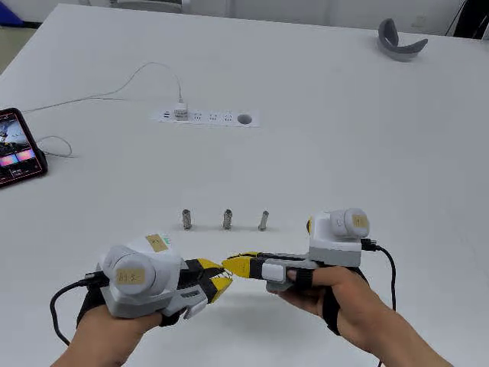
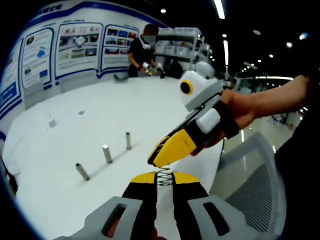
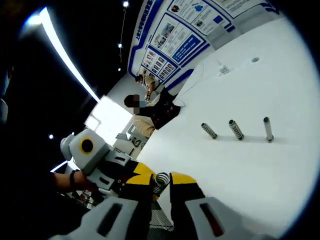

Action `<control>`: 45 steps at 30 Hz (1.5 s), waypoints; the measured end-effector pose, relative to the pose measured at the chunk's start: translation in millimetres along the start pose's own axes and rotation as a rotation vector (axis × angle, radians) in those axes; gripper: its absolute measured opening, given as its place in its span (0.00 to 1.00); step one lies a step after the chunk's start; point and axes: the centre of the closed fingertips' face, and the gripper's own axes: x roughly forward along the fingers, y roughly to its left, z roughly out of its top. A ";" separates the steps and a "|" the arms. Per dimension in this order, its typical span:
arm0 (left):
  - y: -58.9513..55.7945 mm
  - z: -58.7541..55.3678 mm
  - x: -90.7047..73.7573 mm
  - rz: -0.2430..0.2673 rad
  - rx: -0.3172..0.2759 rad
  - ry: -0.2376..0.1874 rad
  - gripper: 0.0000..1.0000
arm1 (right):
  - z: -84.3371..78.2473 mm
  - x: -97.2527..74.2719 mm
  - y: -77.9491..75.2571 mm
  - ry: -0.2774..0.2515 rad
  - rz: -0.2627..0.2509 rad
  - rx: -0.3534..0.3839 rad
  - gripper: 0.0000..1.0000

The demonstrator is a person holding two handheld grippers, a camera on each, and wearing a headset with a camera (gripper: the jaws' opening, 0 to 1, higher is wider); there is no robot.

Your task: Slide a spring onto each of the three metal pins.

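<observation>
Three short metal pins stand in a row on the white table (image 1: 344,153). The left pin (image 1: 187,219) and the middle pin (image 1: 227,219) each carry a spring, and the right pin (image 1: 263,221) is bare. In front of them my two grippers meet tip to tip. A small spring (image 2: 164,176) sits between the yellow tips of my left gripper (image 1: 220,277), which is shut on it. My right gripper (image 1: 229,265) comes in from the right, and the same spring (image 3: 160,183) lies between its jaws too.
A white power strip (image 1: 206,118) with a plugged charger and cable lies behind the pins. A phone (image 1: 15,145) lies at the left edge. A grey curved band (image 1: 401,42) rests at the far right. People stand at another table (image 2: 145,45) in the background.
</observation>
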 end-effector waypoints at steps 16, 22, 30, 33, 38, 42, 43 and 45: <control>-2.3 15.9 2.8 -0.064 0.026 -0.033 0.10 | 10.2 -10.0 12.3 0.137 0.010 -0.205 0.12; -5.7 23.3 3.4 -0.109 0.051 -0.041 0.10 | 10.8 -13.4 22.5 0.295 0.031 -0.382 0.12; -11.5 30.8 3.0 -0.160 0.100 -0.038 0.10 | 8.3 -19.7 27.6 0.487 0.069 -0.558 0.12; -12.9 31.5 3.8 -0.170 0.124 -0.028 0.10 | 6.8 -21.4 28.0 0.546 0.073 -0.619 0.12; -14.3 34.2 4.8 -0.181 0.141 -0.020 0.09 | 7.0 -19.5 32.1 0.593 0.071 -0.698 0.13; -17.7 32.7 3.9 -0.200 0.172 -0.002 0.09 | 3.0 -19.7 34.1 0.637 0.085 -0.737 0.13; -18.7 32.2 3.6 -0.203 0.175 0.000 0.09 | 2.2 -20.1 33.8 0.646 0.089 -0.743 0.13; -20.6 30.7 3.5 -0.213 0.184 0.004 0.10 | -0.1 -21.2 34.6 0.666 0.099 -0.759 0.12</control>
